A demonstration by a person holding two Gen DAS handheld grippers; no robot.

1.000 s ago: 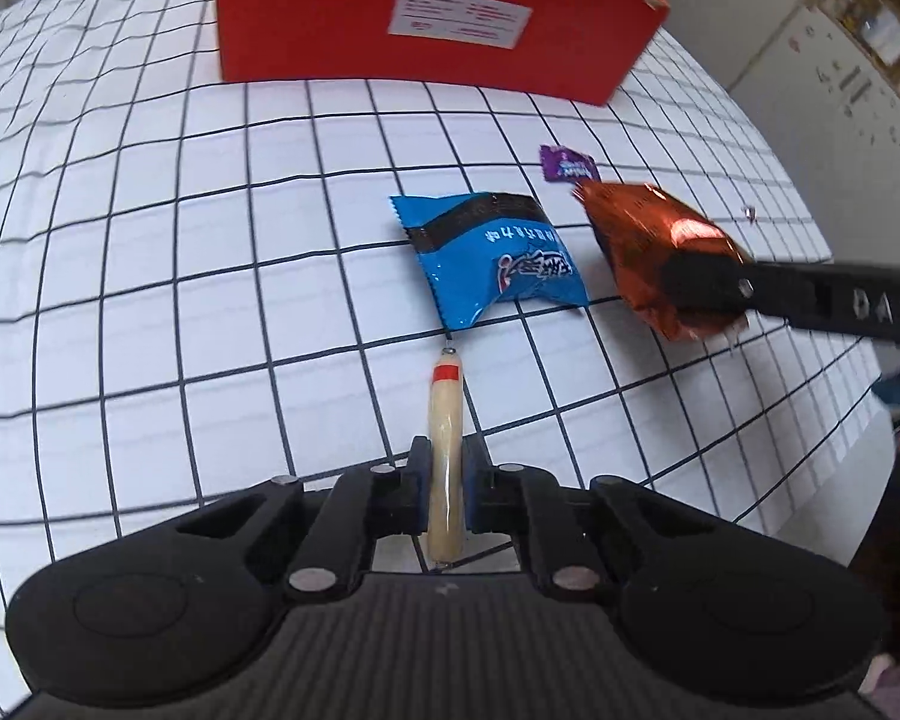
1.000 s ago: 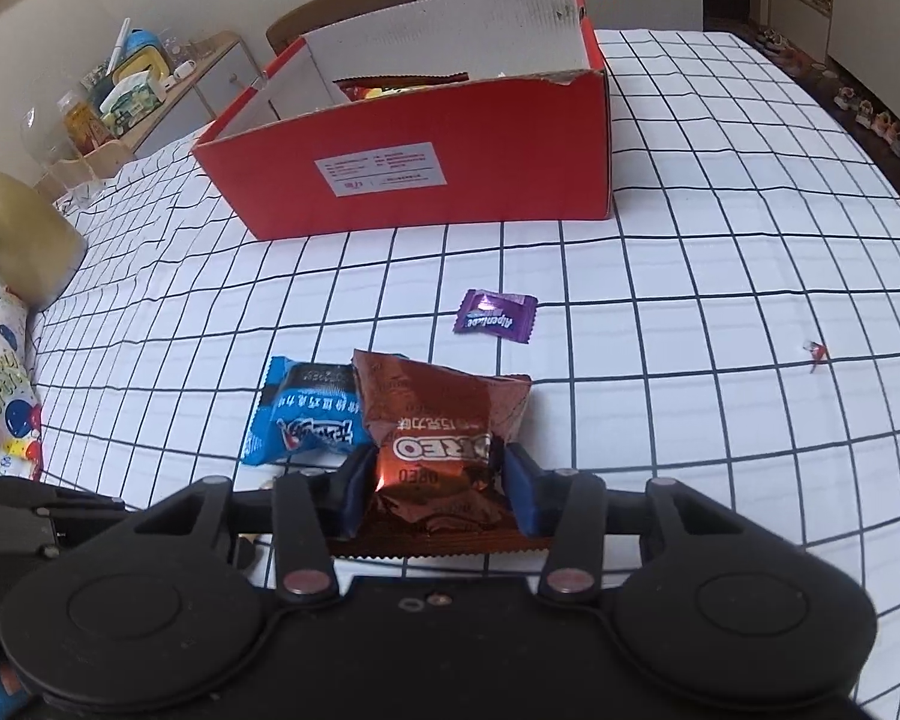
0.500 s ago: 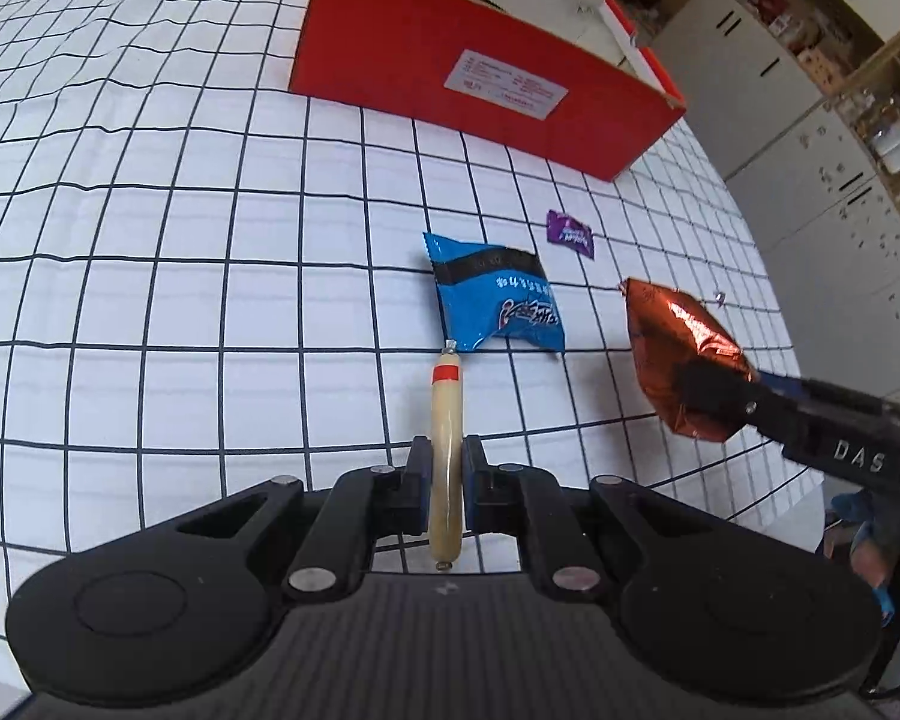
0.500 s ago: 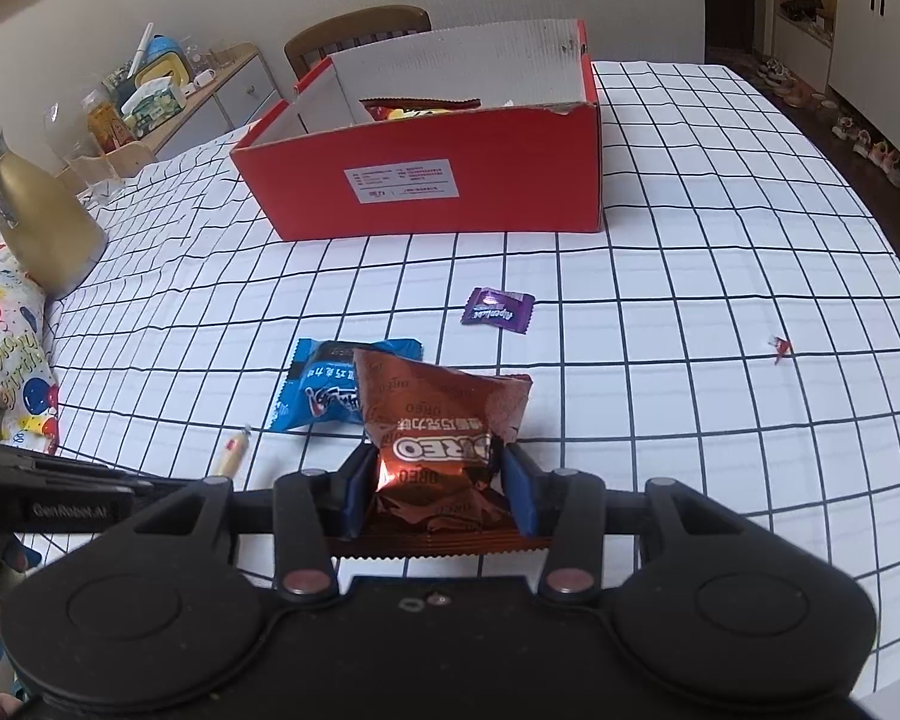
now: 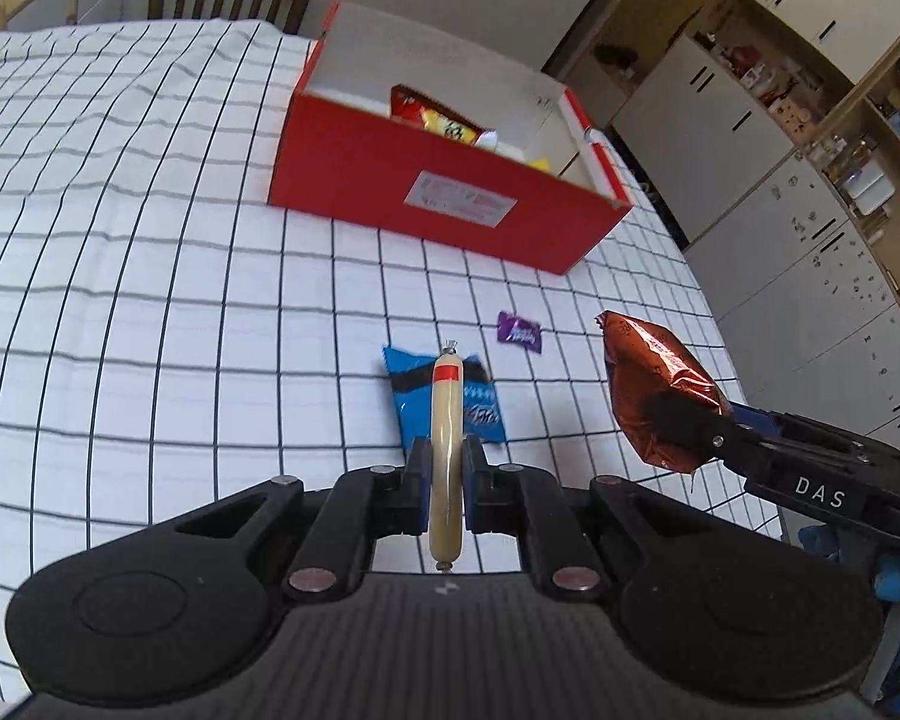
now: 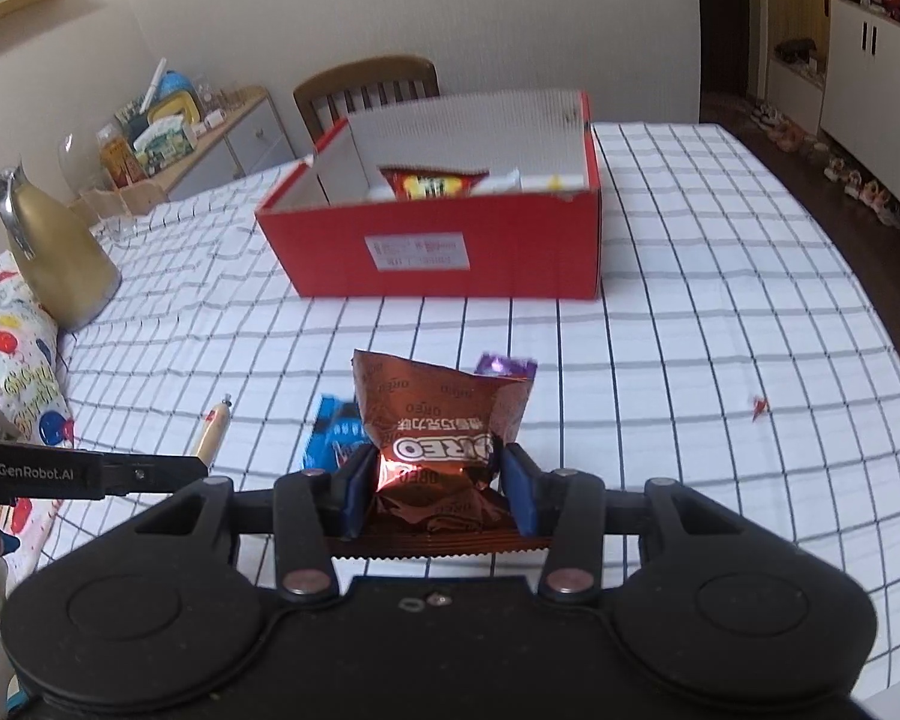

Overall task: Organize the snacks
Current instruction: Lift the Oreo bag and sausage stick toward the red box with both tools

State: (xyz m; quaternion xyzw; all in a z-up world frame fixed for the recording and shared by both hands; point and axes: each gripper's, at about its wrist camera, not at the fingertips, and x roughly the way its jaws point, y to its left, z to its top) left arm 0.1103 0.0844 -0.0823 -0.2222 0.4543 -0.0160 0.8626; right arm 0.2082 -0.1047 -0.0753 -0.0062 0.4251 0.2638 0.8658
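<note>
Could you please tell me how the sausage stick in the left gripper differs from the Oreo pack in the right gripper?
The sausage stick is thin, pale and smooth with a red band; the Oreo pack is broad, coppery and crinkled. The left gripper pinches the stick between nearly closed jaws; the right gripper stands wider around the pack. Both are held clear of the checked tablecloth, short of the red box.

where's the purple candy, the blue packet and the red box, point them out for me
purple candy point(image 5: 519, 332), left wrist view, middle of the wrapper
blue packet point(image 5: 483, 411), left wrist view, lower right part, beside the sausage stick
red box point(image 6: 438, 252), right wrist view, front wall at the white label
</note>
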